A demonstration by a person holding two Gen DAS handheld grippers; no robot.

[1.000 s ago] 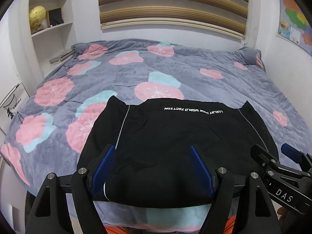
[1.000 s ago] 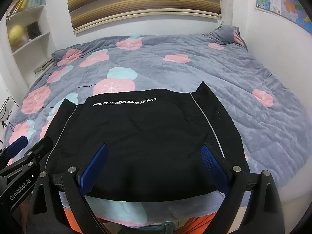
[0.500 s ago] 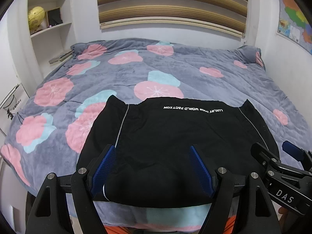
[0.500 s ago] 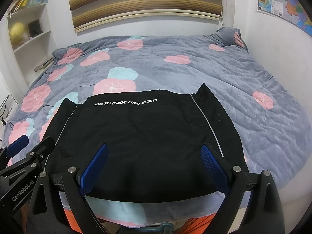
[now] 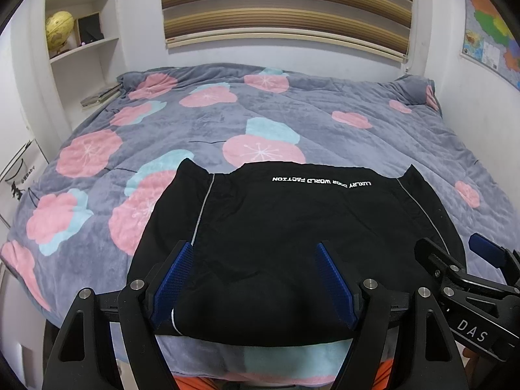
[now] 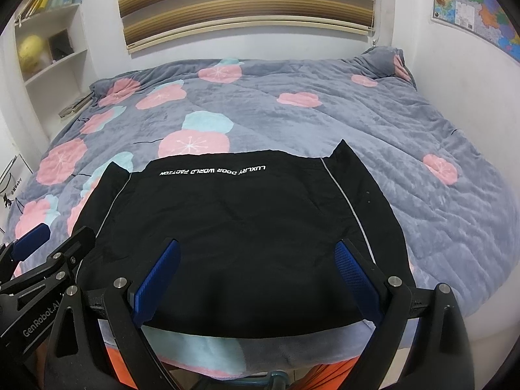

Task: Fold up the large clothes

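Lying flat at lower centre on the floral bed point(image 5: 208, 123): black garment point(image 5: 292, 243), folded into a neat block, grey piping down both sides, white lettering along the far edge. Hovering above its near edge, left tongs point(image 5: 253, 279) and right tongs point(image 6: 256, 276), both spread wide, gripping nothing.

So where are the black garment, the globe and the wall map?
black garment point(image 5: 292, 243): left wrist view, middle of the cloth.
globe point(image 5: 59, 30): left wrist view, its yellow sphere.
wall map point(image 6: 471, 3): right wrist view, printed face.
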